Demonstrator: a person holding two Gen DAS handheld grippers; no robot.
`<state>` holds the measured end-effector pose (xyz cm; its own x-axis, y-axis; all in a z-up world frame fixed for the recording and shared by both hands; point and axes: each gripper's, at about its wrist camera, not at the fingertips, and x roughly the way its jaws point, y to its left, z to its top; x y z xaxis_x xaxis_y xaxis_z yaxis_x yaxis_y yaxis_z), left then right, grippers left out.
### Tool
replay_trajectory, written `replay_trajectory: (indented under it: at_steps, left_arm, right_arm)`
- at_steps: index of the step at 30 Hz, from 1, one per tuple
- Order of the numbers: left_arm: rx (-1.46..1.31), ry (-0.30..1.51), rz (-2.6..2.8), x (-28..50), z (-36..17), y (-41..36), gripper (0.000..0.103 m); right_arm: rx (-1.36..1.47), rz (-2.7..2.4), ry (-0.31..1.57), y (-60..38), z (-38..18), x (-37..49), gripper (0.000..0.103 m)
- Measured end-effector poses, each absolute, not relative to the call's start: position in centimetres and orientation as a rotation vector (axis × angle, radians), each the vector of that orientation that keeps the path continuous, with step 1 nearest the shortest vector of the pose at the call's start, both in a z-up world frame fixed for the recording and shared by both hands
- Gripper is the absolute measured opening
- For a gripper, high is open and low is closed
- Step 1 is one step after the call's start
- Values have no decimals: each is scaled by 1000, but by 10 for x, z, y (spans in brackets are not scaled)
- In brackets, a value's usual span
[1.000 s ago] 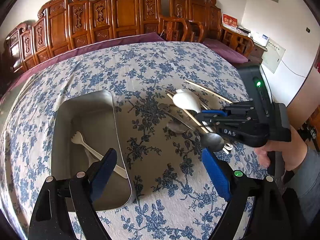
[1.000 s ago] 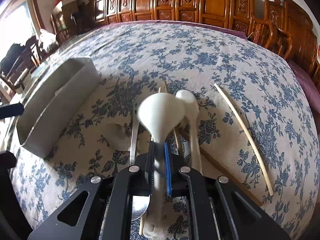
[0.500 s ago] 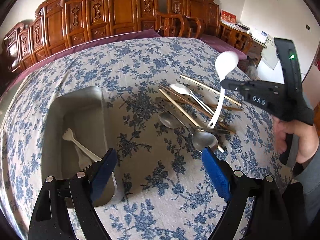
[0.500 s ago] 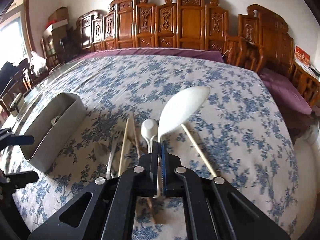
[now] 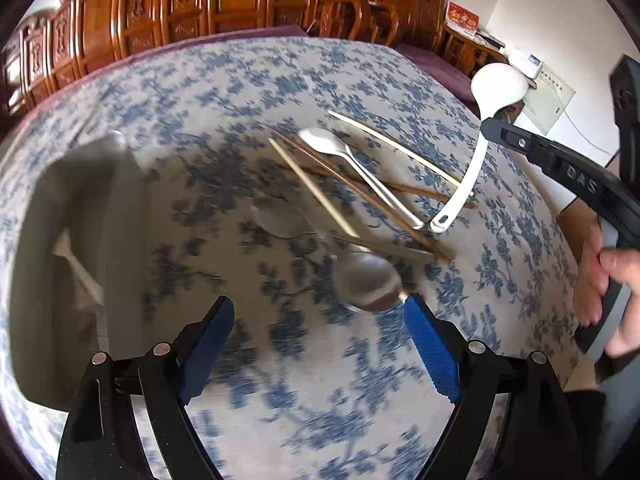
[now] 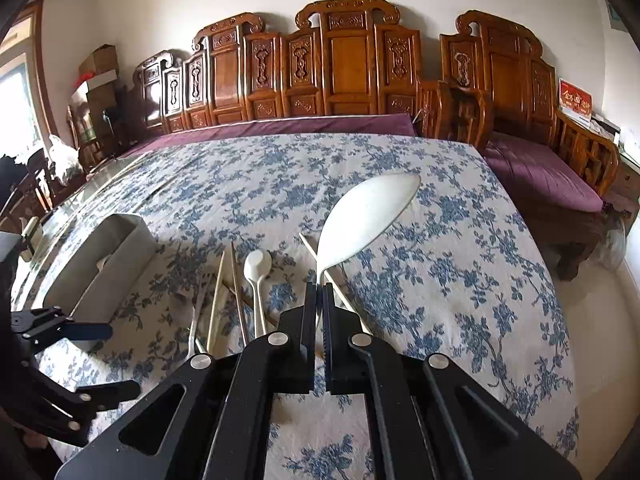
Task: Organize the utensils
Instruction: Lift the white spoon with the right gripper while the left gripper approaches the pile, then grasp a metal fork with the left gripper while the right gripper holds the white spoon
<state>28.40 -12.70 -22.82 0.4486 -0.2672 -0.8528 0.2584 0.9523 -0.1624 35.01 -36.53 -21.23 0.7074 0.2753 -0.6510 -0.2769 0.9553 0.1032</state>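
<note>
Left wrist view: the left gripper (image 5: 316, 344) is seen with its blue pads spread wide apart and nothing between them, above the floral tablecloth (image 5: 248, 92). A metal spoon (image 5: 366, 282) lies just ahead, chopsticks (image 5: 360, 196) and a small white spoon (image 5: 344, 156) beyond; the metal tray (image 5: 80, 208) is blurred at left. Right wrist view: the right gripper (image 6: 319, 308) is clamped on the handle of the white ladle (image 6: 368, 216), which is raised clear of the cloth.

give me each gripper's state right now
left gripper: open, holding nothing
right gripper: shut on the white ladle, lifted off the table
</note>
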Motion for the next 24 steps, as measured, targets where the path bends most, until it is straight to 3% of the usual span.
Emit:
replay_trajectory:
  at_steps: [12,20,24]
  left_arm:
    - [61,1101,-219,307,-252,-157,83]
    - [114,1109,-189,302,-257,-150,64]
    - [109,1113,-172,299,-257,-138,63]
  right_arm:
    - [22,337,715,-366,-211,347,4]
    - [37,340,710,-368,-209,347,4]
    - [38,344,707,-368,-208,347,4]
